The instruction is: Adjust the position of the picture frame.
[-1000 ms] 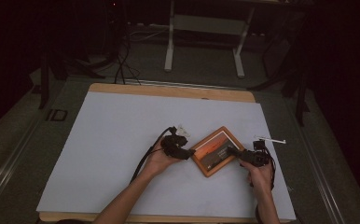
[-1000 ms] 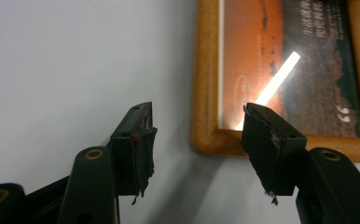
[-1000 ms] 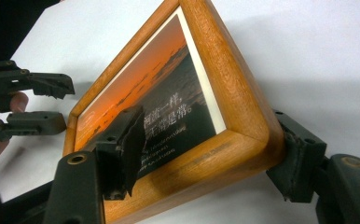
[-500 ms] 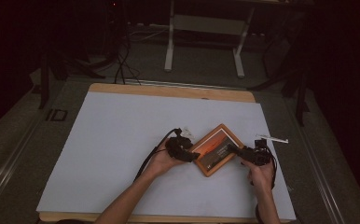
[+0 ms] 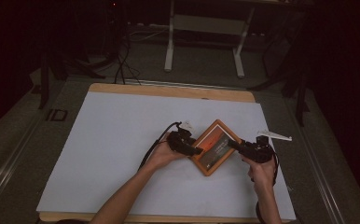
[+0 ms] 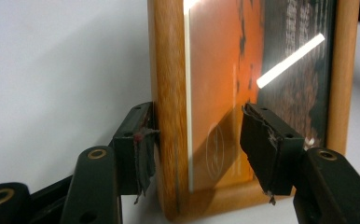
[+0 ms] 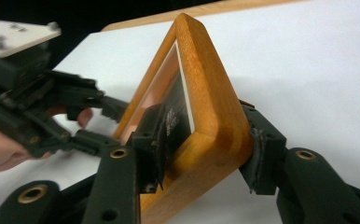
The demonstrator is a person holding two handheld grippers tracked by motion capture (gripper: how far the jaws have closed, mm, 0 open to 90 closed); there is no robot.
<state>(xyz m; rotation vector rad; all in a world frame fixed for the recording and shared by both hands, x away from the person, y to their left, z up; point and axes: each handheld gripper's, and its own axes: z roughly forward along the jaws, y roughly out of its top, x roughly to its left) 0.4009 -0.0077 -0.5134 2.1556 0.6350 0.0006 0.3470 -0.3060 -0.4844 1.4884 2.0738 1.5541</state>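
A wooden picture frame (image 5: 215,147) with an orange and dark print lies askew on the white table cover. My left gripper (image 5: 197,150) holds its left end. One pad sits on the frame's (image 6: 169,93) outer wood, the other on the glass, so that gripper (image 6: 201,142) is shut on it. My right gripper (image 5: 233,144) has just been closing. Its jaws now clamp the frame's (image 7: 201,93) near corner, one pad on the glass face and one behind the wood. That gripper (image 7: 206,144) lifts the corner off the cover. The left gripper (image 7: 96,121) grips the far end.
The white cover (image 5: 122,135) lies on a wooden table whose far edge (image 5: 169,89) shows. Both forearms come in from the bottom. Beyond the table are a metal stand's legs (image 5: 171,46) and cables (image 5: 122,56) on a dark floor.
The right gripper's jaws have closed onto the frame's right corner, and that hand has risen a little with it. The left gripper stays on the frame's left end.
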